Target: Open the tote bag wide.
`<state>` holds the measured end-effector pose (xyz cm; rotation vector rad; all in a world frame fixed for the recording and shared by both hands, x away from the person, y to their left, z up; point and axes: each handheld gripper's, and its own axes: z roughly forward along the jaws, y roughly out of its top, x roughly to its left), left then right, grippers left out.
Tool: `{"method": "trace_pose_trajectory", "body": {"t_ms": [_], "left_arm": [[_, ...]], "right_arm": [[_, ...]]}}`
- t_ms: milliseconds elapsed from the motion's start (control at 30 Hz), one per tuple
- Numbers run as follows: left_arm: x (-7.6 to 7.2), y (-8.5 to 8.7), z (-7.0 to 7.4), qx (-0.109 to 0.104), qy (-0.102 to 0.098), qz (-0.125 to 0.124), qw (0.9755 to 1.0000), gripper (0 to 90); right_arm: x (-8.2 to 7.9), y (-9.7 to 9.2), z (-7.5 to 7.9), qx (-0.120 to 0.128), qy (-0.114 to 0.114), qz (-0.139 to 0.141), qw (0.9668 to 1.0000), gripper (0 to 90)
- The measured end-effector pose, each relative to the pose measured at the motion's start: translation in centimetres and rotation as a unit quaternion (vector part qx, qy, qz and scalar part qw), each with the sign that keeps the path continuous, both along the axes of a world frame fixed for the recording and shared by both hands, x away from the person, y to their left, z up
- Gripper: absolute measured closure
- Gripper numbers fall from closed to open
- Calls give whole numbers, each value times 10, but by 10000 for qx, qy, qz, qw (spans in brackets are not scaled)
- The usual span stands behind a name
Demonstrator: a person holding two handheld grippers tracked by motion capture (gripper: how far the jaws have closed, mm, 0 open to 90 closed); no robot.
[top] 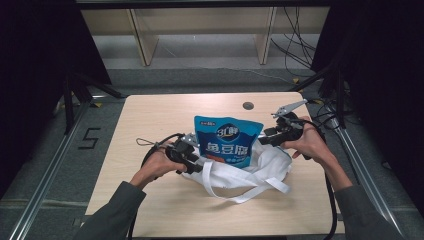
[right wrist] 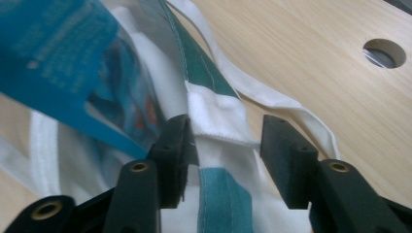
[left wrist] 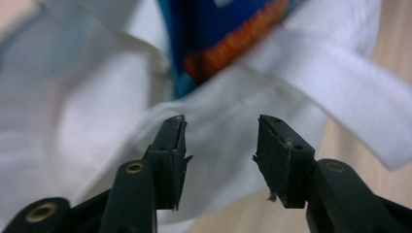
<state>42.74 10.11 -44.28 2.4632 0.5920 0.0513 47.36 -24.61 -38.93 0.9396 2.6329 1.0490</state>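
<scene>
A blue snack pouch [top: 227,140] with white lettering stands upright in a crumpled white cloth bag [top: 272,162] at the middle of the table. My left gripper [top: 194,164] is at the bag's left edge. In the left gripper view its jaws [left wrist: 221,121] stand apart with the white cloth [left wrist: 97,97] just beyond them, and the pouch [left wrist: 228,34] is blurred behind. My right gripper [top: 267,139] is at the bag's right rim. Its jaws [right wrist: 226,121] straddle a seamed fold of the rim [right wrist: 214,114], with a gap at the right pad. The pouch [right wrist: 53,63] leans at the left.
The bag's white handles [top: 235,182] trail toward the near edge of the wooden table [top: 150,120]. A round hole [top: 248,105] sits in the tabletop behind the pouch. Cables hang off the right side. Dark stands flank the table.
</scene>
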Motion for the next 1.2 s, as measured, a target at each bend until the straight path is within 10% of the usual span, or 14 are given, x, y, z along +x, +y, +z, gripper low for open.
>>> {"method": "trace_pose_trajectory", "body": {"t_ms": [133, 433, 633, 900, 1033, 1200], "left_arm": [[-4, 1, -6, -49, -110, 36, 9999, 624], [-7, 17, 32, -167, -424, 34, 9990, 553], [11, 19, 35, -39, -594, 53, 9982, 491], [27, 7, 10, 35, -178, -125, 9998, 419], [16, 3, 3, 90, -43, -93, 9999, 551], [8, 10, -1, 322, -142, -376, 9987, 809]], "right_arm": [[5, 8, -8, -130, -57, 65, 9999, 566], [-8, 1, 5, 36, -39, 163, 9999, 562], [-9, 5, 3, 93, 45, 207, 9997, 545], [-3, 0, -1, -31, 193, 124, 9997, 529], [-1, 2, -4, -51, 190, 196, 9996, 581], [4, 6, -9, -402, -39, -48, 9992, 856]]}}
